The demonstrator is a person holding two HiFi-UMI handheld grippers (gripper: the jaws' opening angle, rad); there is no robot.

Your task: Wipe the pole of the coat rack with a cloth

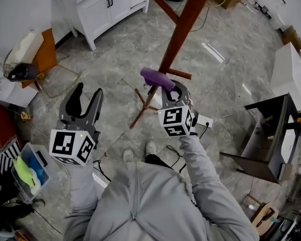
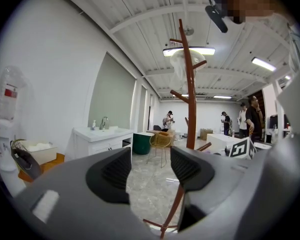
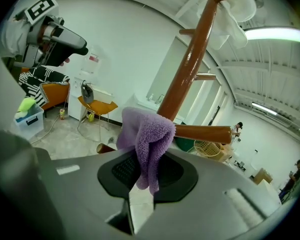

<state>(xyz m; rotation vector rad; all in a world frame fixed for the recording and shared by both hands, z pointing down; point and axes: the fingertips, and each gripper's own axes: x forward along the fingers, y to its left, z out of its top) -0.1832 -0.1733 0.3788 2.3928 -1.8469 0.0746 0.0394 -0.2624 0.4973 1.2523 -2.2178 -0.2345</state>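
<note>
The coat rack's brown pole slants down the head view to its spread legs on the marble floor. My right gripper is shut on a purple cloth, which is held up against the lower pole beside a short peg. In the right gripper view the cloth hangs pinched between the jaws, with the pole and a peg just behind it. My left gripper is held open and empty, left of the rack. Through its jaws the pole stands some way off.
A white cabinet stands at the back left, an orange stool and a clear bin at the left. A dark desk and white box are at the right. Cables trail by the person's feet. Several people stand far off.
</note>
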